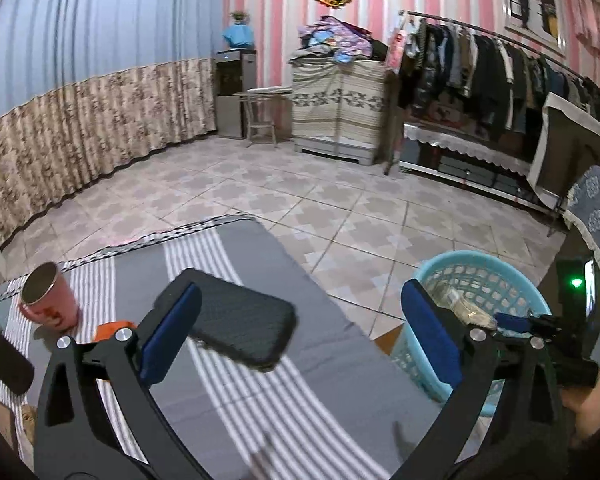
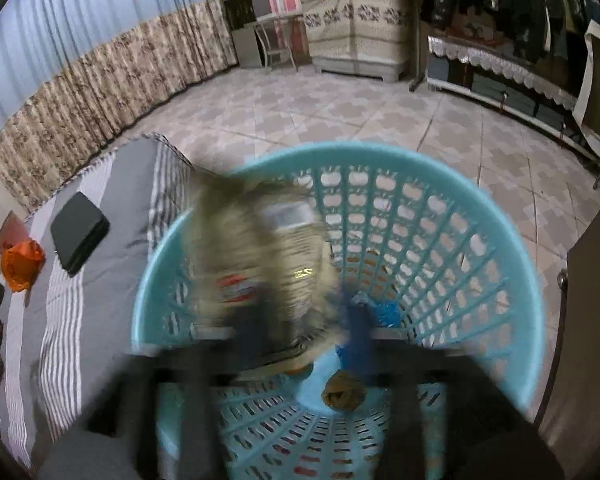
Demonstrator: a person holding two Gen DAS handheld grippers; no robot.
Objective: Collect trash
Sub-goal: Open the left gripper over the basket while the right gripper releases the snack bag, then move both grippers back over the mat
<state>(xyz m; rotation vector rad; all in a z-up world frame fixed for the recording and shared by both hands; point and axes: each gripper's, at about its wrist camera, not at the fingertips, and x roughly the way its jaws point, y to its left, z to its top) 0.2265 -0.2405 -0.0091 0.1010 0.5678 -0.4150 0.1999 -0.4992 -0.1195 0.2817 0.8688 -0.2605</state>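
Left tool (image 1: 300, 328) gapes empty over the striped bed (image 1: 332, 368). Right tool (image 2: 304, 320), blurred, stands parted above the round blue lattice basket (image 2: 440, 240); a crinkly wrapper (image 2: 252, 248) smears between its fingers, contact unclear.

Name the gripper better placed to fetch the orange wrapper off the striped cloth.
Left. The left gripper stands open over the striped cloth, near the orange wrapper. The right gripper is above the blue basket.

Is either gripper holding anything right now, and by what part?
No. The left gripper is open and empty. The right gripper has opened over the blue basket; the blurred wrapper looks released.
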